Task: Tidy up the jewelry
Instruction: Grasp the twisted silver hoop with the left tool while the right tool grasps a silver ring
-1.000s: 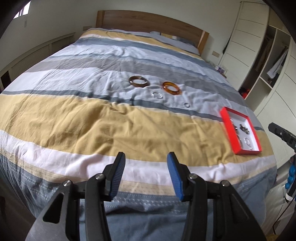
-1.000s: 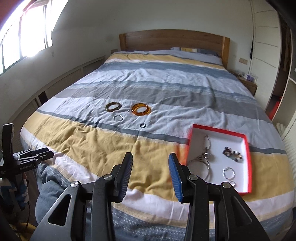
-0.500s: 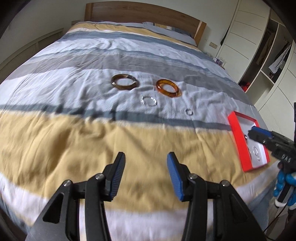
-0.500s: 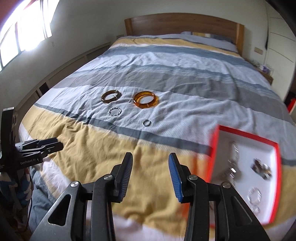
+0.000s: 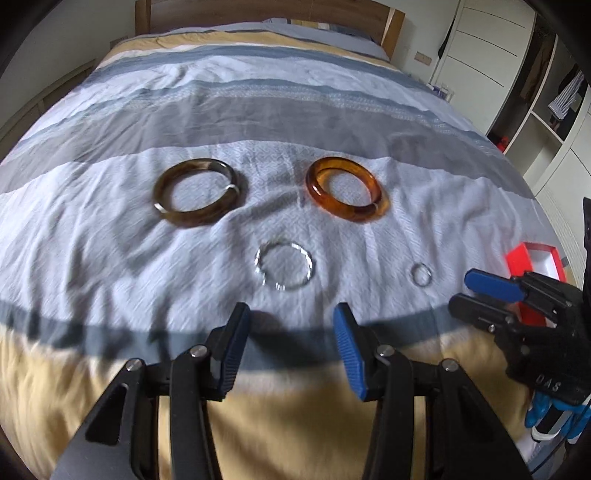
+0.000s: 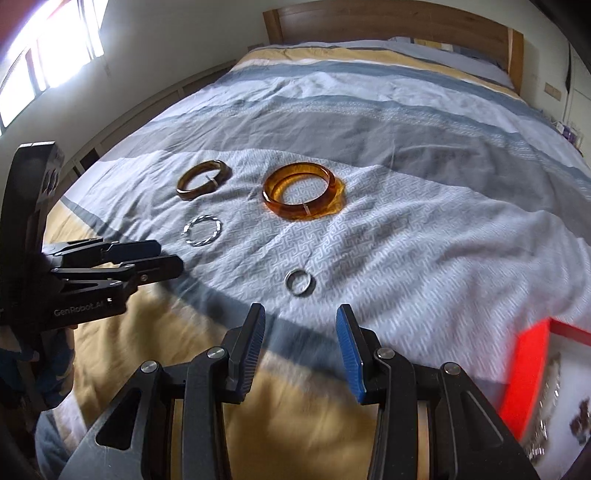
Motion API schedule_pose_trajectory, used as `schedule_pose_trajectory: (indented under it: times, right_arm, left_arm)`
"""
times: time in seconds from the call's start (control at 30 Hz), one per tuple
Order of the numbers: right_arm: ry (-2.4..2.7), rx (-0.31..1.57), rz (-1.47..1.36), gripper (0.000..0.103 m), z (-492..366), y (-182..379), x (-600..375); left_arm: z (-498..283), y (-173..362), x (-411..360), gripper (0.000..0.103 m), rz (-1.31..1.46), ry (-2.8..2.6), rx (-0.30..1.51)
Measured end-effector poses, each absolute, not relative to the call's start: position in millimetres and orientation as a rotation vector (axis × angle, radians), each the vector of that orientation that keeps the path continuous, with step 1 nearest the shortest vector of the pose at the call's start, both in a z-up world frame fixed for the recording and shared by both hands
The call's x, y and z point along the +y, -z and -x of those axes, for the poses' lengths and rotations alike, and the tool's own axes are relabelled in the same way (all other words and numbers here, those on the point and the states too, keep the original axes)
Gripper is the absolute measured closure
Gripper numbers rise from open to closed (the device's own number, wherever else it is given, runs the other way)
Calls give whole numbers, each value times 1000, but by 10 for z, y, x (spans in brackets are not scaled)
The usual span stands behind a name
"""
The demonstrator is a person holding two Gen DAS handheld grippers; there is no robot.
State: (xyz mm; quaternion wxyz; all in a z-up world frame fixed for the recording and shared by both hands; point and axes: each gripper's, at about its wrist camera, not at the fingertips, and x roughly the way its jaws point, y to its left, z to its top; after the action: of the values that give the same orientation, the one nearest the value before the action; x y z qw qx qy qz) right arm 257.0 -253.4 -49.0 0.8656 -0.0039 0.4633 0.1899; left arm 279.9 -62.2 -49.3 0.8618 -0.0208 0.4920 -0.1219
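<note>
On the striped duvet lie a dark brown bangle (image 5: 192,219) (image 6: 192,190), an amber bangle (image 5: 343,210) (image 6: 295,212), a twisted silver bracelet (image 5: 308,264) (image 6: 218,232) and a small silver ring (image 5: 412,275) (image 6: 291,290). My left gripper (image 5: 291,325) (image 6: 168,255) hovers open just short of the twisted bracelet, nothing between its pads. My right gripper (image 6: 301,325) (image 5: 461,290) is also open and empty, close in front of the small ring. A red box (image 6: 528,376) (image 5: 519,258) with a white inside sits to the right.
Several blurred silver and dark pieces (image 6: 546,384) lie inside the red box. The bed's wooden headboard (image 6: 388,22) is at the far end. White wardrobes (image 5: 491,48) stand right of the bed, and a bright window (image 6: 55,40) is on the left wall.
Both grippers have come forward and down over the bed toward the loose jewelry, which now looks much larger. The jaws kept the same gap. The jewelry has not moved.
</note>
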Motion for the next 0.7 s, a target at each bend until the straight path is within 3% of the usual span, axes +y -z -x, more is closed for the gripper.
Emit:
schedule_pose_trajectory:
  times: [0.43,0.57,0.7]
  right_arm:
    - [-412,988,15,64,-2876,756,-2351]
    - [-398,983,4,83,-2880,784,-2385]
    - [-402,979,-8,83,-2857,779,-2406]
  left_arm:
    - [-3137,712,-742,58,16,244,1028]
    - [-3134,728,-765,59,6,239,1012]
    - [-3098,707,-740,66,8,225,992]
